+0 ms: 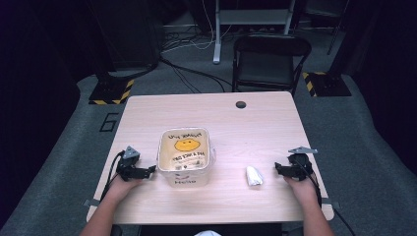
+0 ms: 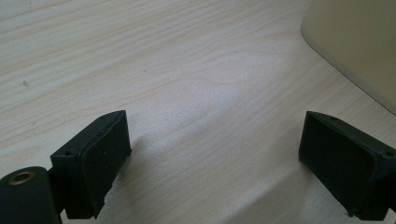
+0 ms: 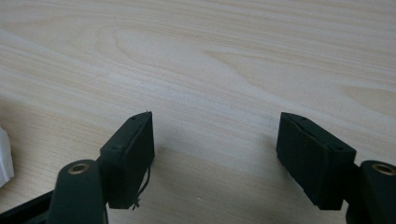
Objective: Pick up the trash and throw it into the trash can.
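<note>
A cream plastic tub (image 1: 186,156) with a yellow smiley label on its lid stands near the table's front middle; its wall (image 2: 355,42) fills the upper right corner of the left gripper view. My left gripper (image 1: 150,170) rests on the table just left of the tub, open, with bare wood between its jaws (image 2: 215,158). A small crumpled white object (image 1: 253,175) lies to the right of the tub; its edge (image 3: 3,158) peeks in at the left of the right gripper view. My right gripper (image 1: 278,168) sits right of it, open and empty (image 3: 215,154).
The light wooden table (image 1: 246,128) has a dark round grommet hole (image 1: 240,104) near its far edge. A black folding chair (image 1: 268,61) stands beyond the table, with cables on the grey floor behind.
</note>
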The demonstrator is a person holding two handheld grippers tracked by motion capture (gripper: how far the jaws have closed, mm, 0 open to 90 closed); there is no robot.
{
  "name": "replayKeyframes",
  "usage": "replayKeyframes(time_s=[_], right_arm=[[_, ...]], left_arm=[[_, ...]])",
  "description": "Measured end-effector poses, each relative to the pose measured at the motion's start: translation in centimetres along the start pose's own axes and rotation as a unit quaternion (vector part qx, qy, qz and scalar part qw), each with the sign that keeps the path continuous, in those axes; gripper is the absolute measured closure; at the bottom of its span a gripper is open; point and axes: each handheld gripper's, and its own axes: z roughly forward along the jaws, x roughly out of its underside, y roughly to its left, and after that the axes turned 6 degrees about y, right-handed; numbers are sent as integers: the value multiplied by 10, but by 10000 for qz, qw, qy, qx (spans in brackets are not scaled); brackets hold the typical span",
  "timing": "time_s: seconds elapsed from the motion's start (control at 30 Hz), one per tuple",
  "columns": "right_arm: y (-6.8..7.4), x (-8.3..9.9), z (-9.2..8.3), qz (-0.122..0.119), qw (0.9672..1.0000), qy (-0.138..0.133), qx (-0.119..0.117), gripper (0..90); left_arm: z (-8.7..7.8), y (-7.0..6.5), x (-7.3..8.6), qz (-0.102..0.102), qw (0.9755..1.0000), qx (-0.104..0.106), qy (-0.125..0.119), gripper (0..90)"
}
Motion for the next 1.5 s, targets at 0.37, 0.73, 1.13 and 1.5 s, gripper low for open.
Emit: replayKeyframes(time_s=[0.37, 0.73, 1.13, 1.5], right_arm=[[5, -2, -13, -33, 9999, -154, -50, 308], [17, -8, -36, -215, 9981, -544, -206, 332], [33, -11, -49, -457, 9956, -673, -458, 348], [54, -15, -51, -802, 9919, -709, -687, 351]], left_arm=[[0, 0, 0, -1, 10000, 0, -1, 90], [0, 0, 0, 3, 10000, 11, 12, 90], [0, 0, 0, -4, 10000, 0, -2, 90], [0, 0, 0, 1, 10000, -1, 0, 90]])
